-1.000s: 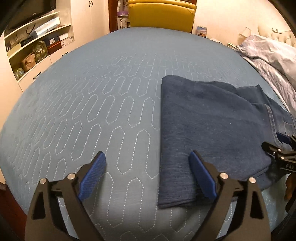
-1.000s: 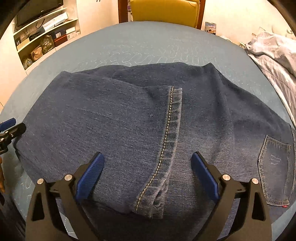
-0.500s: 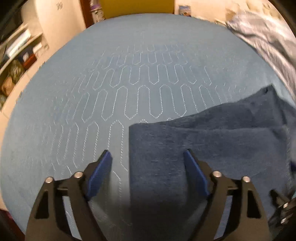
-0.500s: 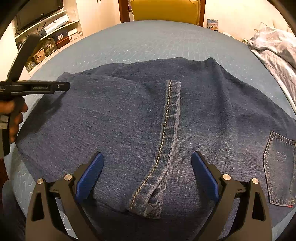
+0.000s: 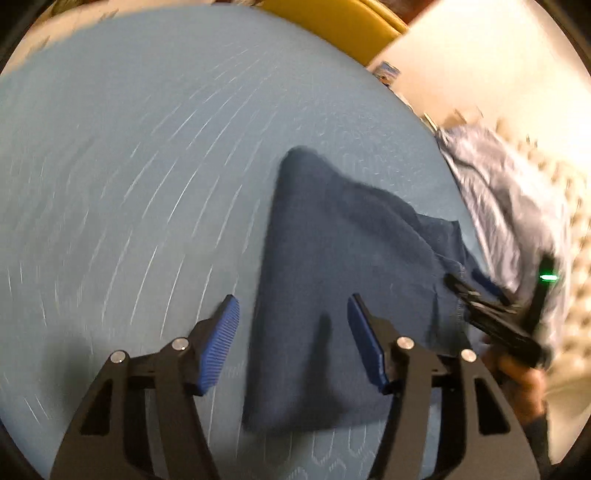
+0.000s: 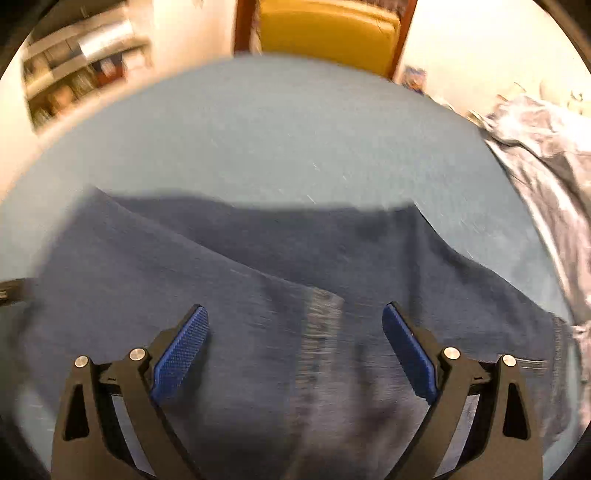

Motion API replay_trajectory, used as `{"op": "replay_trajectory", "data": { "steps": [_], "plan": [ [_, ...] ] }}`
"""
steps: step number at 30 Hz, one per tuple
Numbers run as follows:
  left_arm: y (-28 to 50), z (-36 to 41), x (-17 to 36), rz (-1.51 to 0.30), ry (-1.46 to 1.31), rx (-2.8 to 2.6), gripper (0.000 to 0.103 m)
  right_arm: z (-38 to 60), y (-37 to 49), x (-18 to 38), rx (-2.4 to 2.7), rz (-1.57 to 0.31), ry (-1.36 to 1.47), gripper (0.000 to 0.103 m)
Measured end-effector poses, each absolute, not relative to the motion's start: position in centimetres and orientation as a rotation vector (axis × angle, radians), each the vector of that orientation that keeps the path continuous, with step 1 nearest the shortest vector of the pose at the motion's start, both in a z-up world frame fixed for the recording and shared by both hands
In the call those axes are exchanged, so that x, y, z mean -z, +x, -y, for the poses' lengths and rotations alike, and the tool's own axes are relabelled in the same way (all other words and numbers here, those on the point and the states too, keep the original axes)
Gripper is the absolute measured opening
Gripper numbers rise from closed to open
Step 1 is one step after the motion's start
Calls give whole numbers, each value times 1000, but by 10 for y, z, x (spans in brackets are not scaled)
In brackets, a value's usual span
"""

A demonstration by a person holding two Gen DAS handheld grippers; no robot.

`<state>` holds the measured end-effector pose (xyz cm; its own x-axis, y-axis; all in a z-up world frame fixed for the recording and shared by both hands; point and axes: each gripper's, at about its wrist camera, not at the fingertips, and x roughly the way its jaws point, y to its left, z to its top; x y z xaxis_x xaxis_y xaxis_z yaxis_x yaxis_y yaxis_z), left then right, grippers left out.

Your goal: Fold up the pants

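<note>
Dark blue jeans (image 5: 332,280) lie folded on the light blue quilted bed (image 5: 129,166). In the left wrist view my left gripper (image 5: 291,314) hangs open above the jeans' left folded edge, nothing between its blue pads. The right gripper (image 5: 495,314) shows at the right of that view, held by a hand (image 5: 524,373) over the far side of the jeans. In the right wrist view my right gripper (image 6: 295,325) is open above the jeans (image 6: 258,295), over a blurred hem seam (image 6: 317,332). Both views are motion-blurred.
A crumpled pale blue-grey blanket (image 5: 509,206) lies on the bed right of the jeans. A yellow chair (image 6: 328,33) stands past the bed's far edge. Shelves (image 6: 77,74) with clutter line the wall at the left. Bare quilt spreads left of the jeans.
Both grippers have lifted and swung, so the views blur. The left view has turned from the jeans' corner to their left edge. The right gripper has pulled back; the jeans look smaller.
</note>
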<state>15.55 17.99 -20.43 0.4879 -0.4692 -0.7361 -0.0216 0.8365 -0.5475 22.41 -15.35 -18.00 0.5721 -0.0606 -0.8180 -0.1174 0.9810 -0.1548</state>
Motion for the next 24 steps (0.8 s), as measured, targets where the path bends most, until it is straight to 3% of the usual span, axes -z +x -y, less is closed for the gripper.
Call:
{"op": "replay_trajectory", "data": {
  "steps": [8,12,18,20,24],
  "plan": [
    [142,-182,220,-1038,-660,429,61,174,227,201,-56,-974,-148,91],
    [140,-193,227,-1044,-710,430,49,171,224,204,-50,-967,-139,91],
    [140,-213,232,-1077,-843,504,47,175,223,205,-60,-970,-121,91],
    [140,-218,235,-1104,-849,506,38,181,227,207,-65,-970,-112,91],
    [137,-224,240,-1125,-885,526,37,185,226,208,-68,-969,-106,91]
  ]
}}
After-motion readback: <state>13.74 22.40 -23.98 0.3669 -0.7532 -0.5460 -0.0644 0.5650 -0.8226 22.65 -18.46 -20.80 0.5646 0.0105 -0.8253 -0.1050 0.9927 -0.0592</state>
